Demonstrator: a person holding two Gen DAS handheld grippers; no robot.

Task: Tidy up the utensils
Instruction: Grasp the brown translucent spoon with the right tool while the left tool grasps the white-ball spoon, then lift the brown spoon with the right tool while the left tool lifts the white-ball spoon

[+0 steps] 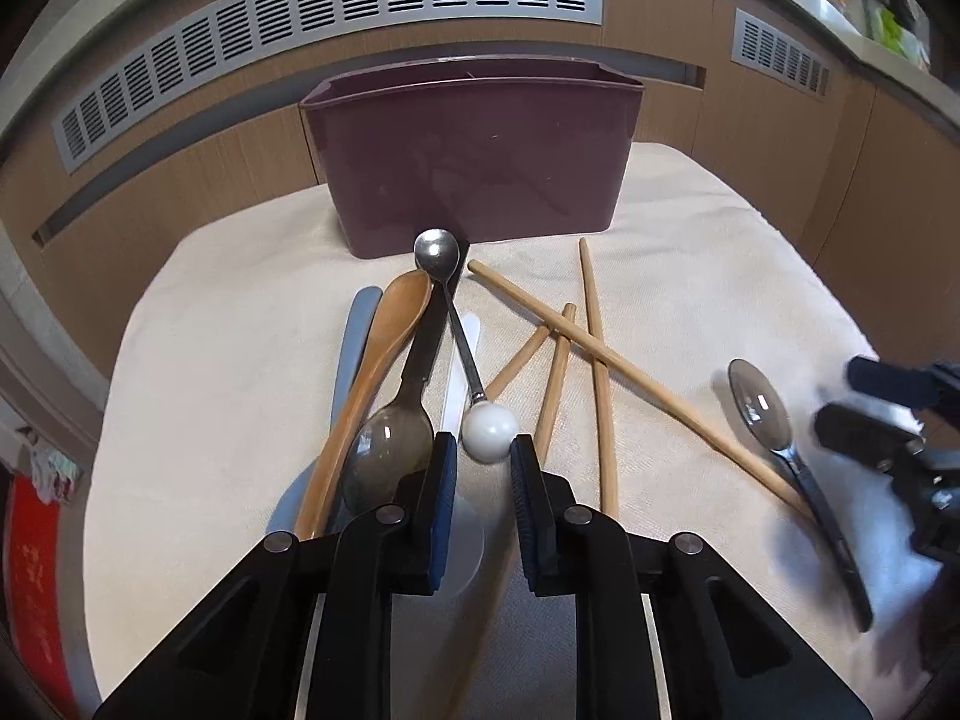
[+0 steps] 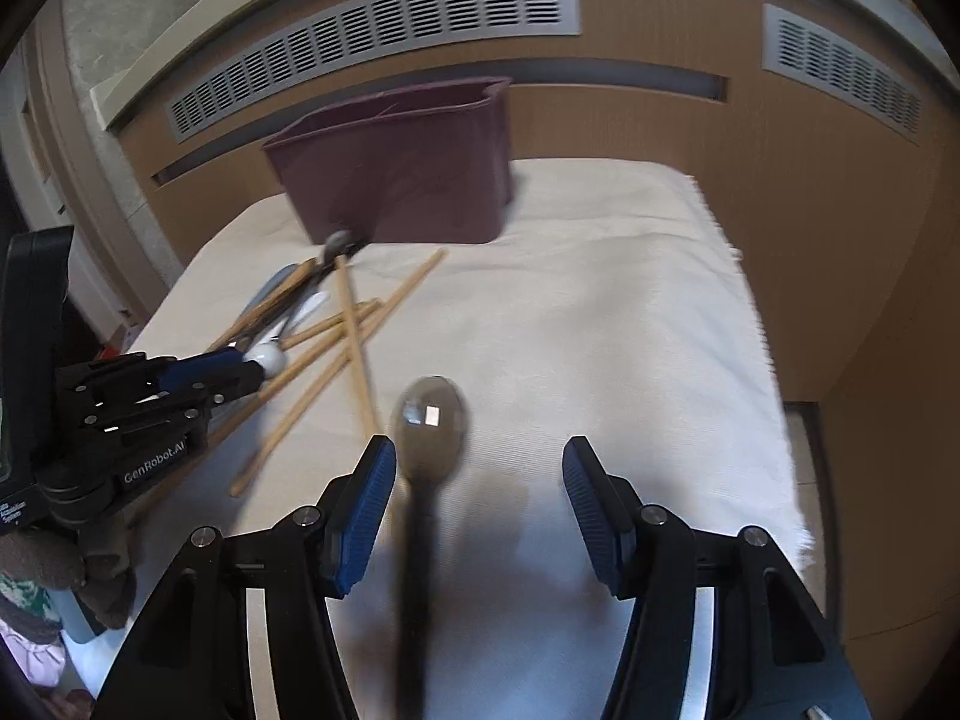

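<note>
A dark purple utensil box stands at the back of the white cloth; it also shows in the right wrist view. My left gripper is open, its fingertips just short of the white ball end of a small metal spoon. Beside it lie a wooden spoon, a dark spoon and several wooden chopsticks. My right gripper is open wide over a dark-handled translucent spoon, which lies between its fingers.
The white cloth covers a small table set against a wood-panelled wall with grey vent grilles. A grey flat utensil and a white one lie in the pile. The table's right edge drops to the floor.
</note>
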